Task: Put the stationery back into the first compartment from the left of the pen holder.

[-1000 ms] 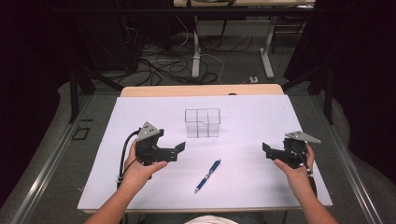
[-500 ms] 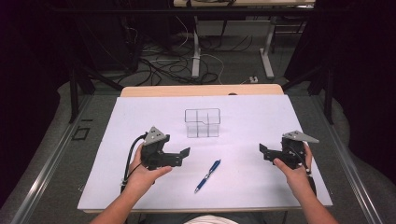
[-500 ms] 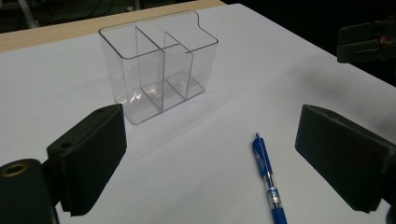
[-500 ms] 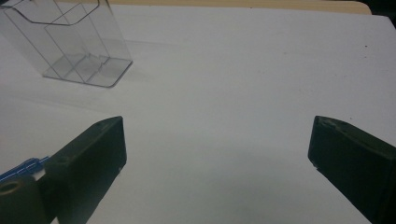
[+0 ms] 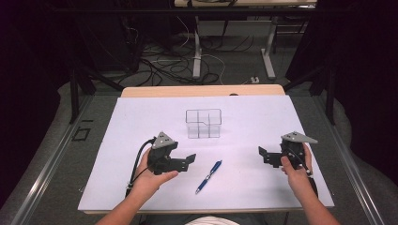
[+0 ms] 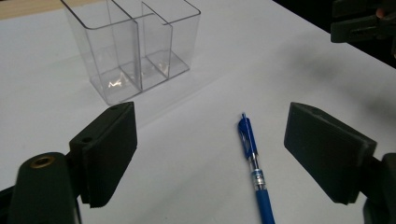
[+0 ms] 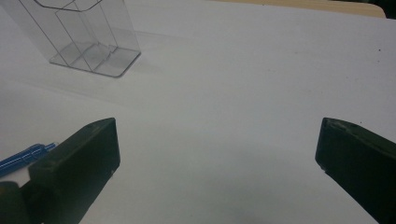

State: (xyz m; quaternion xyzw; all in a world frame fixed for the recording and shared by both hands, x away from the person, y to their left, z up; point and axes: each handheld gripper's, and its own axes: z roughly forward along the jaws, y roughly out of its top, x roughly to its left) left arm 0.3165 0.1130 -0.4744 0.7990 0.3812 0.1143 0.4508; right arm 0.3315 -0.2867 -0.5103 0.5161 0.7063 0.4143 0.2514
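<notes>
The left gripper (image 5: 187,161), jaws wide and empty, has swung in toward the blue pen (image 6: 254,168), which now lies on the white table (image 5: 263,117) between and just ahead of its jaws. A pickup looks close. Beyond stands the clear 3-compartment organizer (image 6: 133,44). The right gripper (image 5: 264,155), also gaping and empty, waits well apart.

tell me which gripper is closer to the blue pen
Left. The left gripper sits just beside the blue pen, jaws open toward it. The right gripper is farther off on the pen's other side, also open.
</notes>
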